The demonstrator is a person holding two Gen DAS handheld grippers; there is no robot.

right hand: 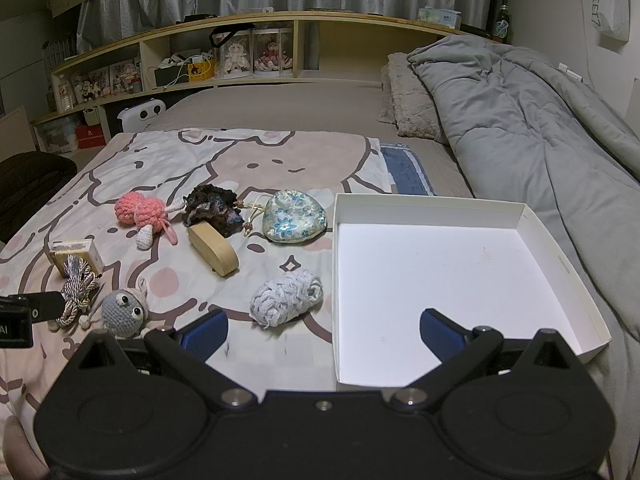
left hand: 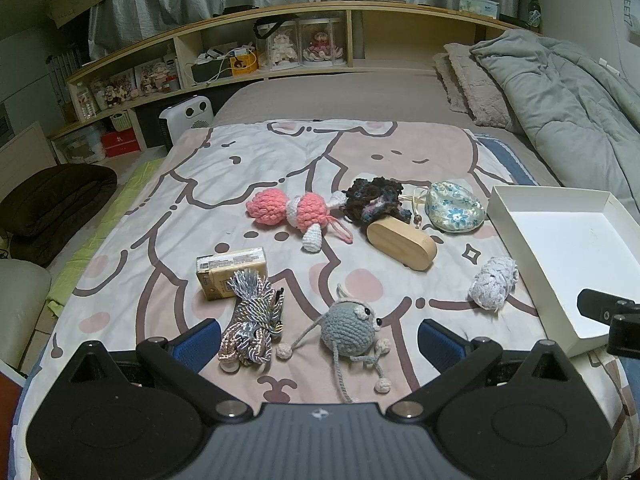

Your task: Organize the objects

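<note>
Several small items lie on a cartoon-print blanket (left hand: pixel 280 152): a grey crochet toy (left hand: pixel 350 326), a tasselled cord bundle (left hand: pixel 256 316), a tan pack (left hand: pixel 232 270), a pink crochet toy (left hand: pixel 294 212), a dark crochet piece (left hand: pixel 376 198), a wooden oval box (left hand: pixel 402 242), a floral pouch (left hand: pixel 454 208) and a pale yarn bundle (left hand: pixel 494 284). An empty white tray (right hand: pixel 560 304) sits to the right. My left gripper (left hand: pixel 318 344) is open, just in front of the grey toy. My right gripper (right hand: pixel 324 336) is open over the tray's near left edge, with the yarn bundle (right hand: pixel 286 298) just ahead-left.
A rumpled grey duvet (right hand: pixel 520 120) and pillows (right hand: pixel 408 100) lie at the right behind the tray. A wooden shelf unit (left hand: pixel 280 40) with dolls and boxes runs along the back. A dark cushion (left hand: pixel 52 204) and a white heater (left hand: pixel 186 118) stand on the floor at left.
</note>
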